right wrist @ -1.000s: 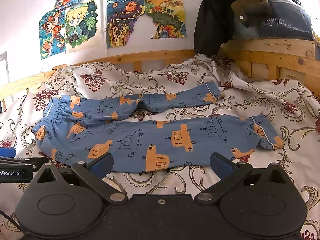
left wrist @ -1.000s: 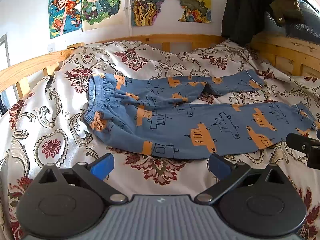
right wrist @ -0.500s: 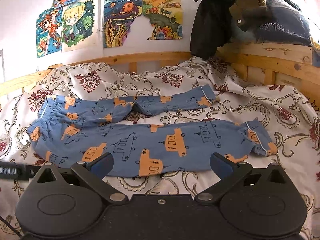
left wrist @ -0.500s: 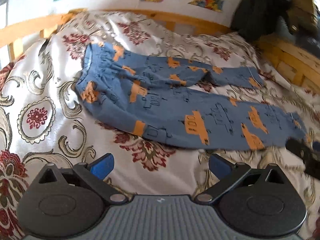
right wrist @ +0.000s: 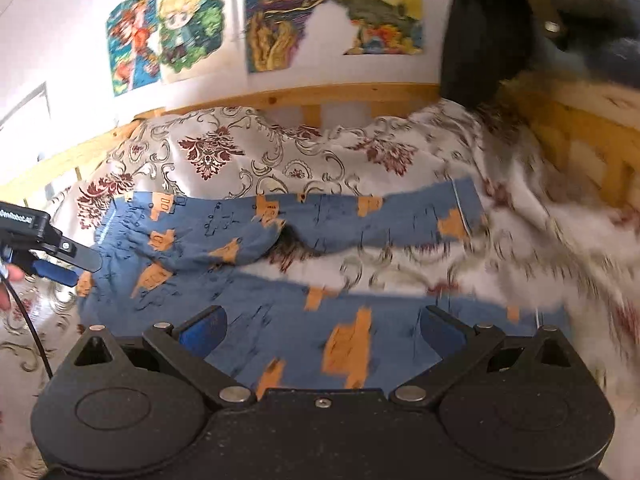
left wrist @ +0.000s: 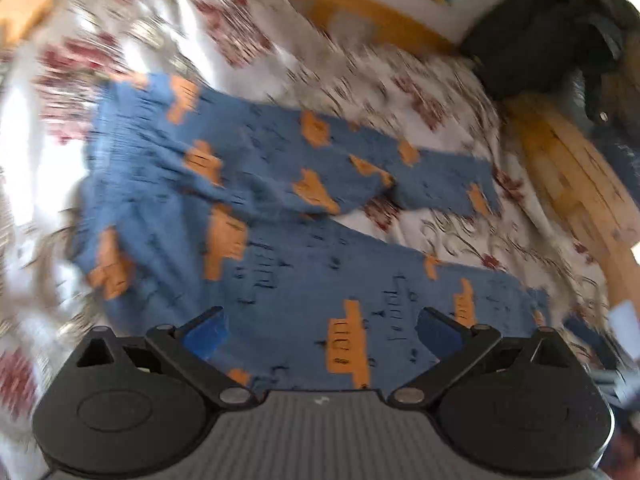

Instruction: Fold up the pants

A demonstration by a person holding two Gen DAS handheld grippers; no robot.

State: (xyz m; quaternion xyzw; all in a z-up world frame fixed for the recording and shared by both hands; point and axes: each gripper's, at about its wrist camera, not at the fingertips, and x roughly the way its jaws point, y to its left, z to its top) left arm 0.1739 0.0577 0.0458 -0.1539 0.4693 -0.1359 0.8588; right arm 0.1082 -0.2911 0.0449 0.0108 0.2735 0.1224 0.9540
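Note:
Blue pants [left wrist: 280, 240] with orange bus prints lie flat on the floral bedspread, waistband at the left, both legs stretched to the right. My left gripper [left wrist: 320, 330] hovers open over the near leg, nothing between its blue pads. In the right wrist view the pants [right wrist: 280, 224] fill the middle, and my right gripper [right wrist: 322, 330] is open above the near leg towards its hem. The left gripper's fingers [right wrist: 60, 260] show at the left edge of that view, beside the waistband. Both views are blurred by motion.
The floral bedspread [right wrist: 280, 156] covers the bed. A wooden bed rail [right wrist: 300, 96] runs along the back and a wooden side rail [left wrist: 572, 184] along the right. Dark clothes [right wrist: 492, 32] hang at the back right corner. Posters [right wrist: 332, 12] cover the wall.
Both grippers have moved forward and down over the near pant leg. The left view tilted sharply and blurred. The pants have not moved.

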